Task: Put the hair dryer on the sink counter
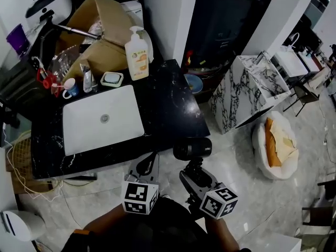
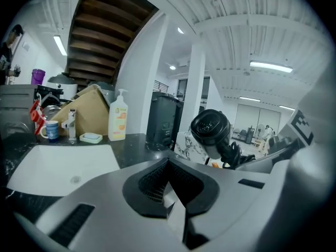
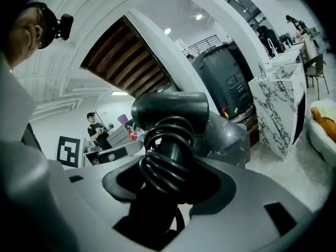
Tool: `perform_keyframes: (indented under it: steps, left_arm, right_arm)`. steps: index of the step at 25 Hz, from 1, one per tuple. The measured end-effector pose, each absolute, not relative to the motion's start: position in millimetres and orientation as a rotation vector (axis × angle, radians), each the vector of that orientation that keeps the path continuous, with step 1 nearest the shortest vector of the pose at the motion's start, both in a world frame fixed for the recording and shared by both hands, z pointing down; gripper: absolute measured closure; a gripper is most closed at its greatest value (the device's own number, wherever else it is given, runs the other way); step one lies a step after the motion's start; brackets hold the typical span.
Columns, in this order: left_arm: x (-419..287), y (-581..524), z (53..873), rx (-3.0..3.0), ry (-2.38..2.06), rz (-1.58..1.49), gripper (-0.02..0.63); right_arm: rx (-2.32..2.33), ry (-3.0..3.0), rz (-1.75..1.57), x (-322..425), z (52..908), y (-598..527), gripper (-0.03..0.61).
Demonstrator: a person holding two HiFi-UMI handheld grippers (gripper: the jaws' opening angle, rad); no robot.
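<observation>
Grips the dryer (image 1: 193,148) in the right hand-held gripper (image 1: 192,167), jaws clenched on the handle where the cord (image 3: 165,161) is coiled round it, barrel on top and lying crosswise, so the weight sits above the grip. Holds it in the air just off the near edge of the black desk (image 1: 168,104), touching nothing, not yet over the top. Carries the left hand-held gripper (image 1: 147,164) just beside, jaws pressed together on nothing, apparently idle while one grip suffices. Shows bare dark top right of the sink (image 1: 102,117), well apart from the soap bottle (image 1: 137,49) and the clutter at the back; probably the best landing spot, with nothing there to knock. Calls next for a carry forward, a lowering until the dryer lies flat, then a release. Risks a roll off the near edge if set down too close to it, given the round barrel.
</observation>
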State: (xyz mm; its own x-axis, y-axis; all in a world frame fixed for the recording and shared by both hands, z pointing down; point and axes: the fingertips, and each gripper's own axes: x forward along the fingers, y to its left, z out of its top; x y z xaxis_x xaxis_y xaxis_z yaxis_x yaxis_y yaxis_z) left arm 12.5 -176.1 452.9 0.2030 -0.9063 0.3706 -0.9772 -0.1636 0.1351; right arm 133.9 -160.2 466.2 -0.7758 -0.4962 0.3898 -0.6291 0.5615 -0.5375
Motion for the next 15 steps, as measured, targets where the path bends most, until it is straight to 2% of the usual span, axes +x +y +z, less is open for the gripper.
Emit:
perform_keyframes:
  steps: [15]
  left_arm:
    - [-62.9,-258.8,450.5,2.091,-1.818,0.164,0.607]
  right_arm:
    - [0.931,-2.536,0.856,66.1,460.2,-275.3,0.316]
